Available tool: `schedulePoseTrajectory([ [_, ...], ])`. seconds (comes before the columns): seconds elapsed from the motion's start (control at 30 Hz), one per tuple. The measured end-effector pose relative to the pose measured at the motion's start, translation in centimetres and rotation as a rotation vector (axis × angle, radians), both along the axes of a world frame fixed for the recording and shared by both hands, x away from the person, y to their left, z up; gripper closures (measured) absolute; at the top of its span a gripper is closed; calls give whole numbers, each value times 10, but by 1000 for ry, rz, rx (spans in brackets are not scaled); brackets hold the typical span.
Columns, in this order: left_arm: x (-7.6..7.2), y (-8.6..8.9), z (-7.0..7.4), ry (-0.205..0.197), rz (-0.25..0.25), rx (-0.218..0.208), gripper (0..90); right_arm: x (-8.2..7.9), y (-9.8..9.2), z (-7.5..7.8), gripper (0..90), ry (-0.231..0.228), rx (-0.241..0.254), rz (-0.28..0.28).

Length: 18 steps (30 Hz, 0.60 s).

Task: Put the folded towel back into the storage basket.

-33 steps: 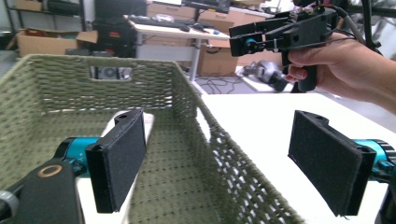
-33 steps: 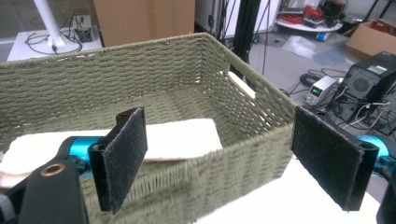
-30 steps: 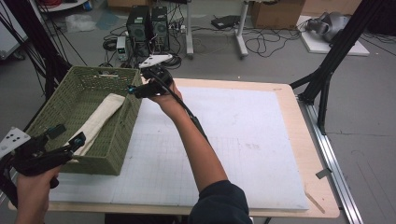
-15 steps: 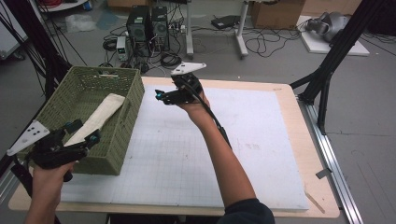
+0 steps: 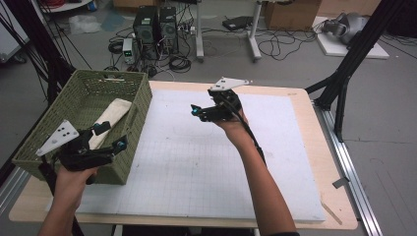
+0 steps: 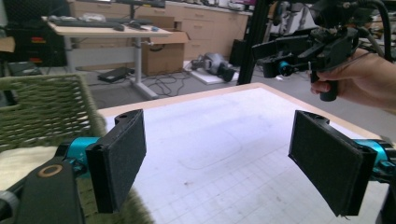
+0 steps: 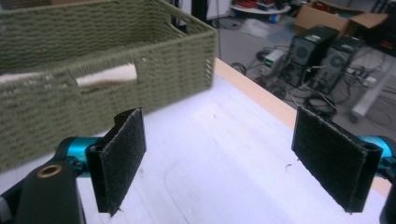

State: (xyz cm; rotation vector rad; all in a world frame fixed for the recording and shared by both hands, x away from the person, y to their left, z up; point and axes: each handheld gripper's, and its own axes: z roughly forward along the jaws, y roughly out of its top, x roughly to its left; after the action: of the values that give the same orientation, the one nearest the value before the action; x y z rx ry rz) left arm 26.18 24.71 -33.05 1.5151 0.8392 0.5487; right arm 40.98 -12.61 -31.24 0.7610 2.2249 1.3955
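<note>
Cables, two dark computer towers (image 5: 156, 23) and cardboard boxes crowd the grey workshop floor beyond a light wooden table (image 5: 314, 147) covered by a white gridded mat (image 5: 196, 162). At the table's left edge sits a green woven rectangular basket (image 5: 59, 132), and inside it lies a cream-coloured folded cloth (image 5: 114, 114), reaching diagonally across the basket floor. The left tool (image 5: 109, 135), held in the person's left hand (image 5: 74, 173) at the near left corner, hangs over the basket's near right wall with its jaws spread wide and empty; in the left gripper view its black padded jaws frame the bare mat, with the basket's weave and a strip of cloth just behind the left jaw. The right tool (image 5: 195, 111) is raised above the middle of the mat in the right hand (image 5: 232, 124), pointing leftward toward the basket, well apart from it. Its jaws are likewise spread wide with nothing between them; in the right gripper view they frame the white mat, and the basket (image 7: 93, 70) stands ahead with the cloth (image 7: 108, 74) visible through a handle opening in its wall.
</note>
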Motion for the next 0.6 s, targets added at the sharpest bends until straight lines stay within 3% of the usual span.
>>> schedulePoseTrajectory([
  [0.23,6,-17,-3,8,-42,-3,193,-21,-42,-7,163,-27,-28,-69],
  [0.6,9,-48,-10,-31,-135,5,194,-59,-102,-27,162,-58,-38,-198],
])
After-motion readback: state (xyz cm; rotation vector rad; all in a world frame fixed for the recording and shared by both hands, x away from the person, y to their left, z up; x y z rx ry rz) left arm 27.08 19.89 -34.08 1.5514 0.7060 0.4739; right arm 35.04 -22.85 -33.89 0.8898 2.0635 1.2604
